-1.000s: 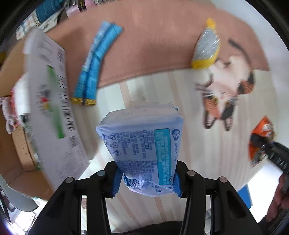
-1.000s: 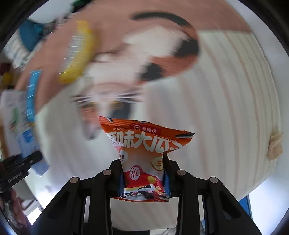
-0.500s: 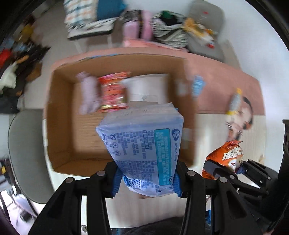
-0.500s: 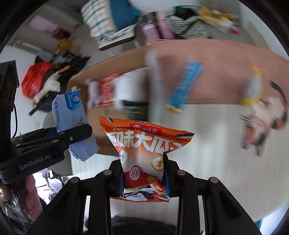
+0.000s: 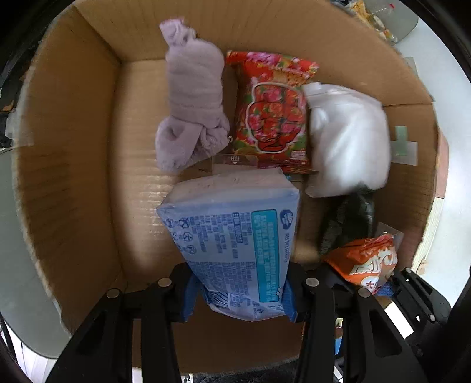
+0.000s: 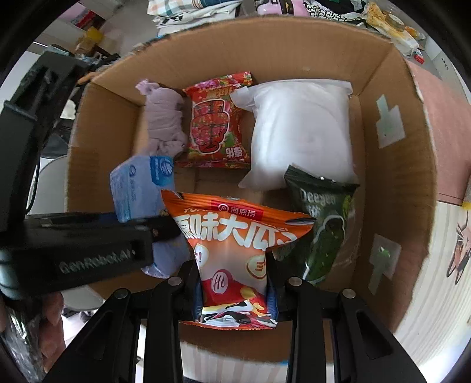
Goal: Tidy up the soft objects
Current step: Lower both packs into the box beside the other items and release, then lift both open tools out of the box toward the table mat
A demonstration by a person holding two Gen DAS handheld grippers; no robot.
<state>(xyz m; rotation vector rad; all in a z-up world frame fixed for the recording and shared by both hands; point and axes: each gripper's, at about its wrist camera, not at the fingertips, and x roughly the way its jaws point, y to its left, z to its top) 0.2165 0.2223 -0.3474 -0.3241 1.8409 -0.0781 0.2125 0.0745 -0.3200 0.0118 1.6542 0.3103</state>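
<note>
My left gripper (image 5: 240, 294) is shut on a light blue tissue pack (image 5: 232, 235) and holds it over the open cardboard box (image 5: 73, 165). My right gripper (image 6: 235, 288) is shut on an orange snack bag (image 6: 235, 235), also above the box. In the right wrist view the left gripper (image 6: 159, 229) reaches in from the left with the tissue pack (image 6: 138, 185). The orange snack bag (image 5: 368, 262) shows at the lower right of the left wrist view. Inside the box lie a lilac rolled cloth (image 5: 191, 94), a red flowered packet (image 5: 273, 109), a white soft bag (image 5: 350, 141) and a dark green bag (image 6: 326, 224).
The box stands on a pink mat (image 6: 450, 129) over a pale striped floor (image 6: 426, 309). Clothes and packets (image 6: 309, 7) pile up behind the box. A grey chair seat (image 5: 17, 265) is at the left. A hand (image 6: 50, 318) holds the left gripper.
Both grippers have swept from the mat across to above the box, each still holding its pack. The box interior now fills both views.
</note>
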